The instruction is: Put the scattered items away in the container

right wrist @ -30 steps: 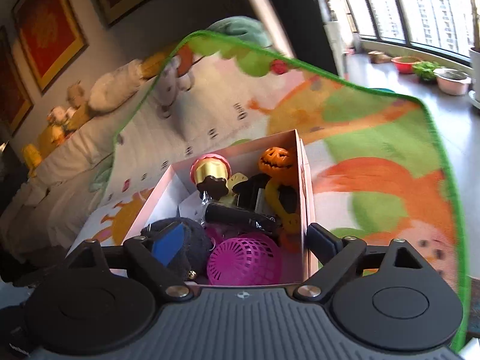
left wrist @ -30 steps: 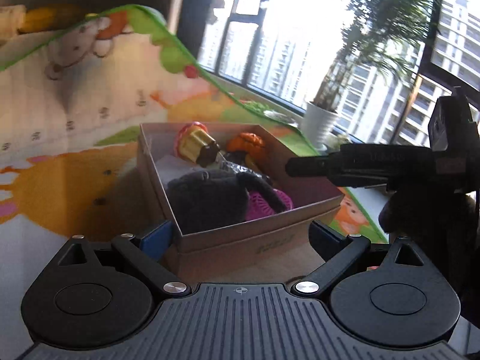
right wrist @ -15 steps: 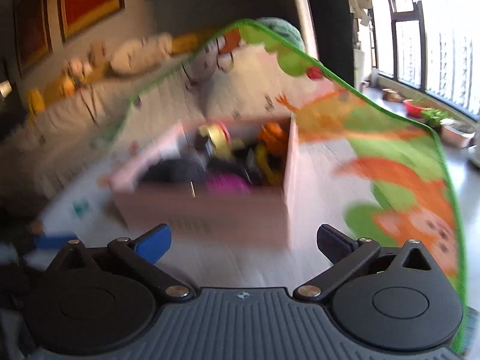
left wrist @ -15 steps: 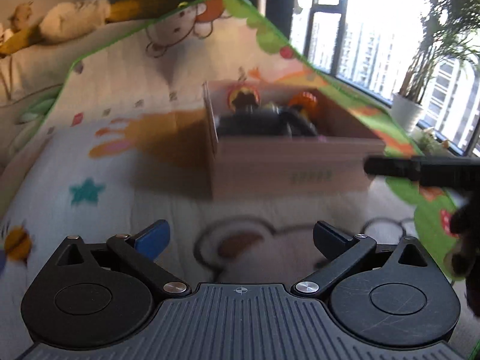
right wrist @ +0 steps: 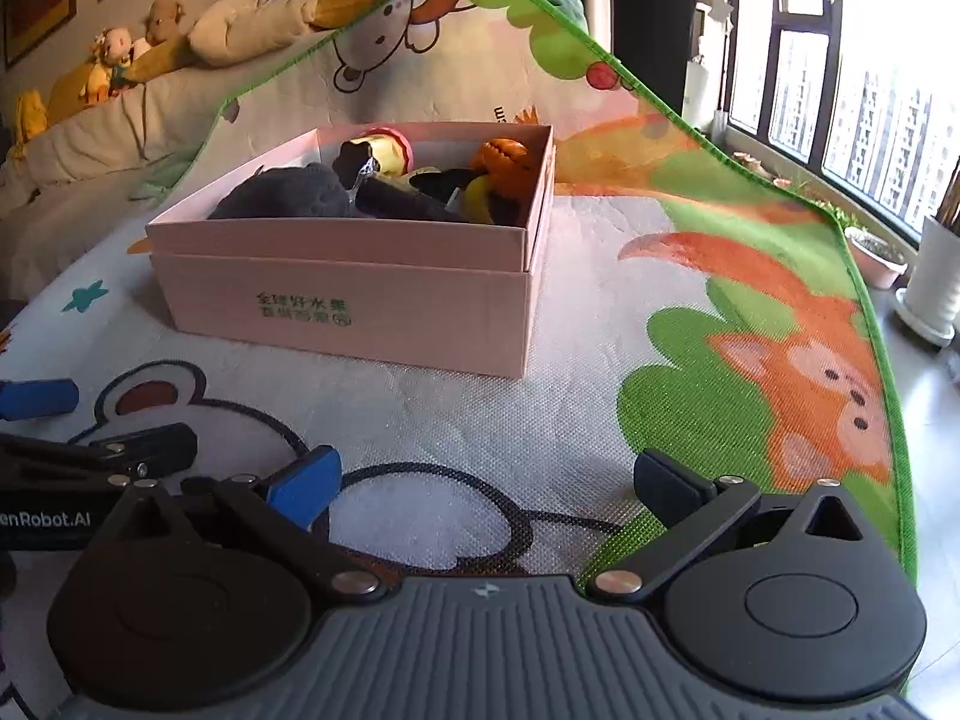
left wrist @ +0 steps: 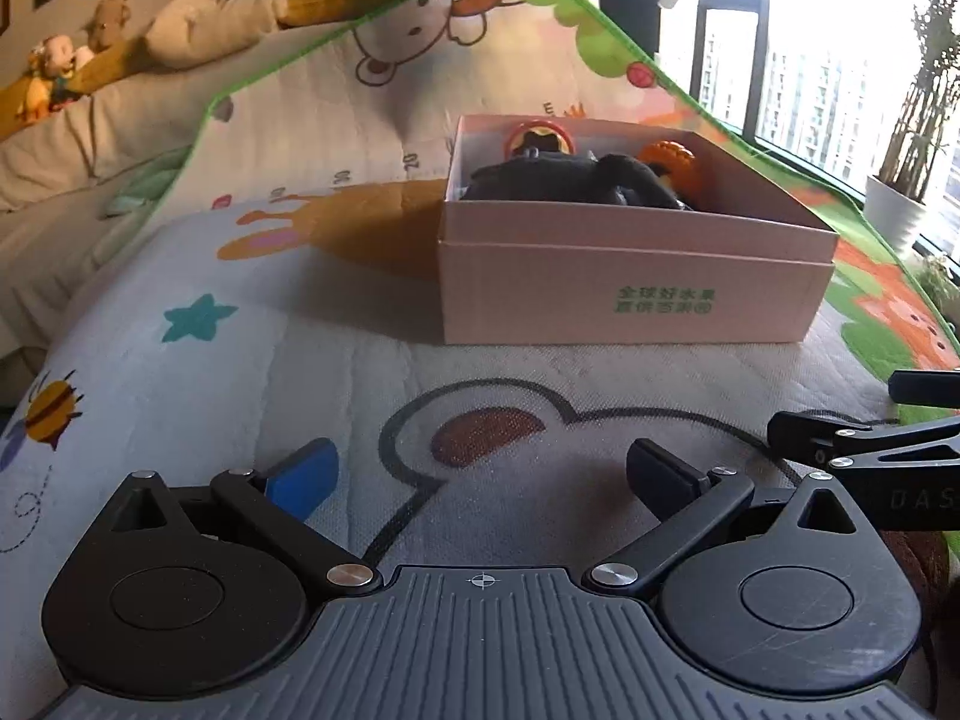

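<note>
Both grippers, left (left wrist: pixel 480 474) and right (right wrist: pixel 486 477), have pulled back from the box (right wrist: pixel 360 294), jaws spread, empty; toys (right wrist: pixel 384 180) lie inside, mat (right wrist: pixel 600 360) bare, tidying looks finished

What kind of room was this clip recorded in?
Most likely a home living room or playroom. A cartoon-printed play mat covers the surface under a pink cardboard box of toys, plush animals line a cushioned sofa or bed behind, and tall windows face apartment towers.
</note>
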`<act>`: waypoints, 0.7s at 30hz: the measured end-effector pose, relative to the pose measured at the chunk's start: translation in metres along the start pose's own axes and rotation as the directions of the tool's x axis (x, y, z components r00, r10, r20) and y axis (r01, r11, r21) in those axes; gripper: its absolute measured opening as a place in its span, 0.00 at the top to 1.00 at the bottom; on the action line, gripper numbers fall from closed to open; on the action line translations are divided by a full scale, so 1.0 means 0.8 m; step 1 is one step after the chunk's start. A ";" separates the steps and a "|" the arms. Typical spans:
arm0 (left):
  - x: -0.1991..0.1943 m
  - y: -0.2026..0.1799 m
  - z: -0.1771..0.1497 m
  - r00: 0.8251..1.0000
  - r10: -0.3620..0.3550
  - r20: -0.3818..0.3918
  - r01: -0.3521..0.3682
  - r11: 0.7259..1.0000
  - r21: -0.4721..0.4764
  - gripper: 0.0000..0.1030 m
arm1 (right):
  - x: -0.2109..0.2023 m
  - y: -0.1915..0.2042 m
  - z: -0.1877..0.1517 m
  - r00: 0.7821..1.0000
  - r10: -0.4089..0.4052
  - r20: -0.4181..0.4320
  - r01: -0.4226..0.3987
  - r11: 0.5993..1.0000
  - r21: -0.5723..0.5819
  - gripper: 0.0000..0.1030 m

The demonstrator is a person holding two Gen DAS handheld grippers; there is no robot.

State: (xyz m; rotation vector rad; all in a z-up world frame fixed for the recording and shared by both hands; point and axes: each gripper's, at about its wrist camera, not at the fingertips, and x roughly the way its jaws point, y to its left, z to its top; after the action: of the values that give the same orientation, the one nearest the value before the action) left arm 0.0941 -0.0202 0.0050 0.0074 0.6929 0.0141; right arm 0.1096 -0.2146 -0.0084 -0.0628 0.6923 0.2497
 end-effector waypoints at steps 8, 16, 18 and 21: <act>0.000 -0.002 0.000 1.000 0.003 -0.001 -0.003 1.000 0.003 0.00 | -0.002 0.001 -0.001 1.000 -0.003 0.003 0.003 1.000 -0.004 0.00; 0.000 -0.002 0.000 1.000 0.002 -0.001 -0.002 1.000 0.003 0.00 | -0.003 0.001 -0.001 1.000 -0.004 0.002 0.004 1.000 -0.004 0.00; 0.001 -0.001 0.000 1.000 0.002 -0.001 -0.002 1.000 0.002 0.00 | -0.003 0.001 -0.001 1.000 -0.004 0.002 0.004 1.000 -0.004 0.00; 0.001 -0.001 0.000 1.000 0.002 -0.001 -0.002 1.000 0.002 0.00 | -0.003 0.001 -0.001 1.000 -0.003 0.003 0.003 1.000 -0.004 0.00</act>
State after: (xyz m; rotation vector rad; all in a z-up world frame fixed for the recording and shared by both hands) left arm 0.0945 -0.0212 0.0048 0.0104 0.6938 0.0152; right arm 0.1073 -0.2147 -0.0077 -0.0677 0.6891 0.2479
